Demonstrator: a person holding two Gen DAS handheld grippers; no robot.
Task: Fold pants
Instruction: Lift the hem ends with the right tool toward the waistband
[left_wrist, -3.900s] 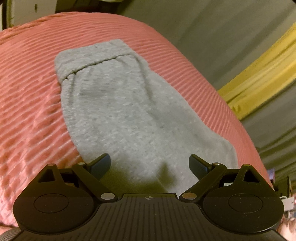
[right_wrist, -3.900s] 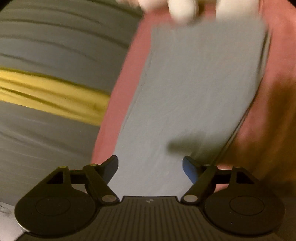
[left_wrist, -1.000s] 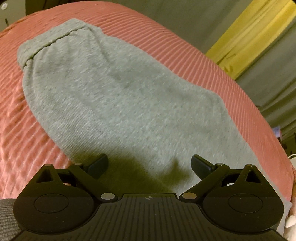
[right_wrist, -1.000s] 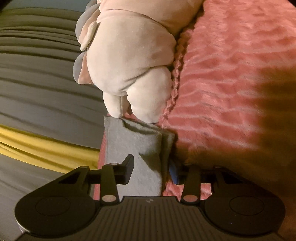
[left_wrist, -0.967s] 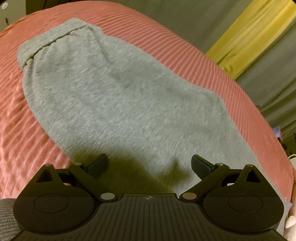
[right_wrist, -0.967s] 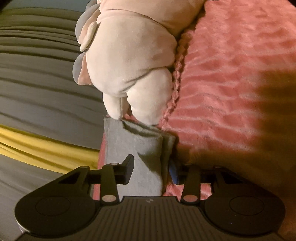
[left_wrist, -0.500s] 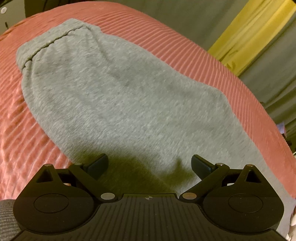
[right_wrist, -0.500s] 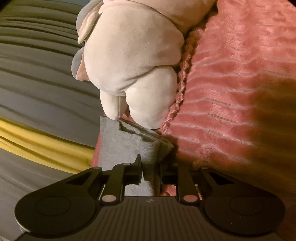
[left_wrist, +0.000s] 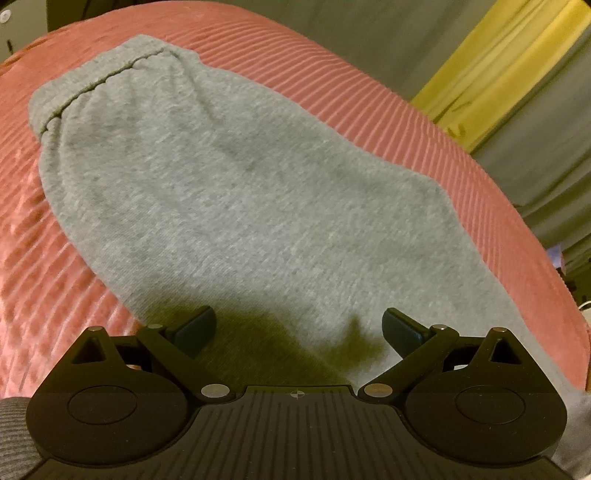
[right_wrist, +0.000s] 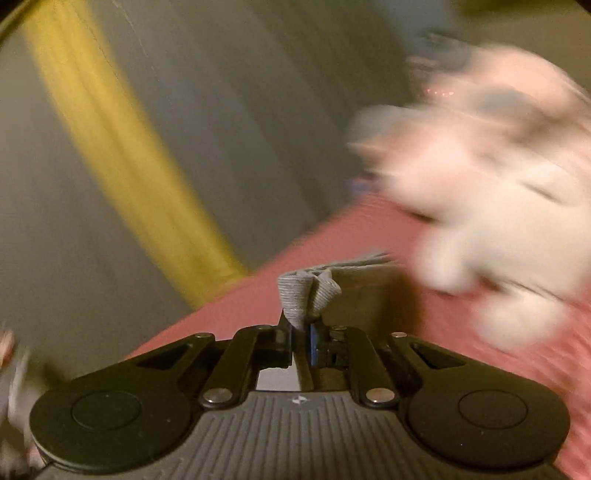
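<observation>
Grey pants (left_wrist: 236, 192) lie flat on a pink ribbed bedspread (left_wrist: 33, 243), waistband at the far left. My left gripper (left_wrist: 299, 328) is open and empty, hovering over the near part of the pants. In the right wrist view my right gripper (right_wrist: 301, 332) is shut on the bunched grey leg cuff (right_wrist: 306, 295) of the pants and holds it lifted above the bedspread (right_wrist: 229, 306). That view is blurred by motion.
A pale plush toy (right_wrist: 487, 206) lies on the bed to the right of the cuff. Grey curtains with a yellow stripe (right_wrist: 125, 162) hang beyond the bed's edge, and the stripe also shows in the left wrist view (left_wrist: 498, 62).
My right gripper closed on the leg cuff beside the plush toy and has swung up with it. My left gripper has barely moved.
</observation>
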